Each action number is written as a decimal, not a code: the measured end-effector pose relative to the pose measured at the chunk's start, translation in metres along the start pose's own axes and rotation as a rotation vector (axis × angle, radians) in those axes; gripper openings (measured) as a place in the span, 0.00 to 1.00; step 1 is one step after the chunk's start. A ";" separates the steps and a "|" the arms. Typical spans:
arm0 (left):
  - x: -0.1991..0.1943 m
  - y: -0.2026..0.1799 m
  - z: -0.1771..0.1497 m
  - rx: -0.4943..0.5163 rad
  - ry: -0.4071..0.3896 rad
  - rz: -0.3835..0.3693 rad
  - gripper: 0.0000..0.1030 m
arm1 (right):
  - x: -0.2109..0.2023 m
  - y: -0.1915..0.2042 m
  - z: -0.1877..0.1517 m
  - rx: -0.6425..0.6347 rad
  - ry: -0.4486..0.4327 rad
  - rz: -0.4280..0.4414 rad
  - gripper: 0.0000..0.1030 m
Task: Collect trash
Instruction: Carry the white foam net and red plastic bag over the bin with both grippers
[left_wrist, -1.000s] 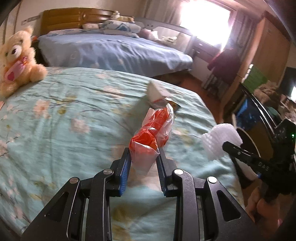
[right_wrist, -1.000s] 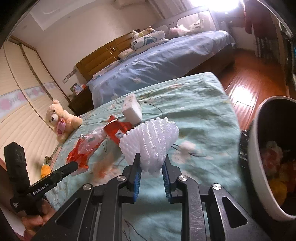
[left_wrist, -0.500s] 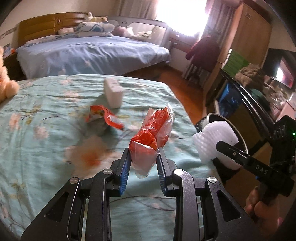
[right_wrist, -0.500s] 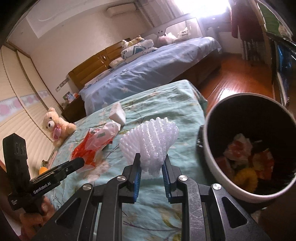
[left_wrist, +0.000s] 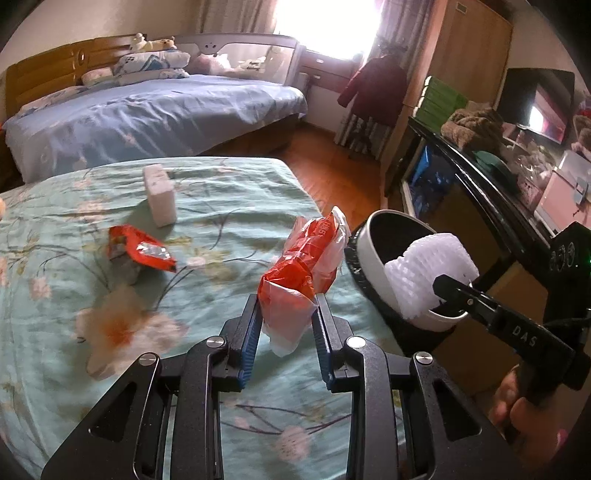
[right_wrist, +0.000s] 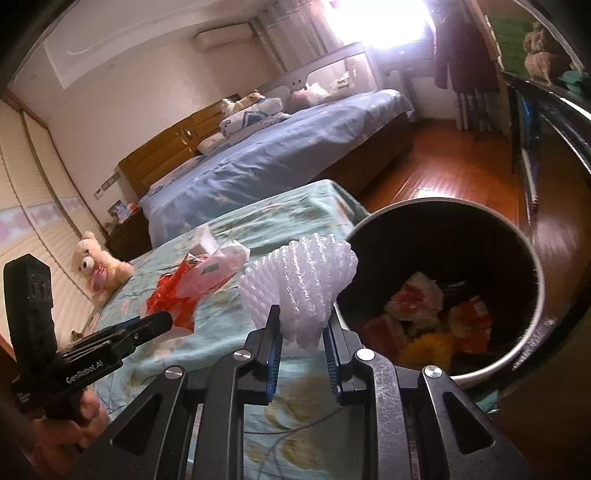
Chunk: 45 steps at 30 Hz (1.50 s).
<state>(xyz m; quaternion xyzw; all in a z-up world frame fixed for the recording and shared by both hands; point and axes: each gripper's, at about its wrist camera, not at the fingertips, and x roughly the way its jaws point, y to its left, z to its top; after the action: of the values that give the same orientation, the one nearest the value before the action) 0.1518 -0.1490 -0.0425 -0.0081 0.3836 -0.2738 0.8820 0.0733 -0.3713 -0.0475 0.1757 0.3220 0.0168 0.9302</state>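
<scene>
Beside the floral bed (left_wrist: 221, 206) stands the trash bin (right_wrist: 532, 280), so the right gripper (right_wrist: 302, 325), jaws clamped on the foam net (right_wrist: 303, 284), holds it near the rim while the left gripper (left_wrist: 285, 314), jaws pinching the red plastic bag (left_wrist: 306, 266), waits over the bed.

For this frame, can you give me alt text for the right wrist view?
The right gripper holds a white foam fruit net at the rim of a trash bin already holding wrappers. To the left, over a floral bedspread, the left gripper grips a red-and-clear plastic bag.
</scene>
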 end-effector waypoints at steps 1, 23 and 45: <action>0.001 -0.003 0.001 0.004 0.001 -0.003 0.25 | -0.002 -0.003 0.000 0.003 -0.004 -0.005 0.21; 0.021 -0.055 0.013 0.092 0.016 -0.052 0.25 | -0.027 -0.043 0.000 0.060 -0.051 -0.087 0.21; 0.047 -0.093 0.021 0.155 0.052 -0.077 0.25 | -0.034 -0.068 0.002 0.071 -0.059 -0.164 0.21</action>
<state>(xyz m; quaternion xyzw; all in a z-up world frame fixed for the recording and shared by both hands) 0.1483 -0.2549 -0.0382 0.0524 0.3833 -0.3364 0.8586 0.0421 -0.4402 -0.0492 0.1821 0.3080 -0.0762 0.9307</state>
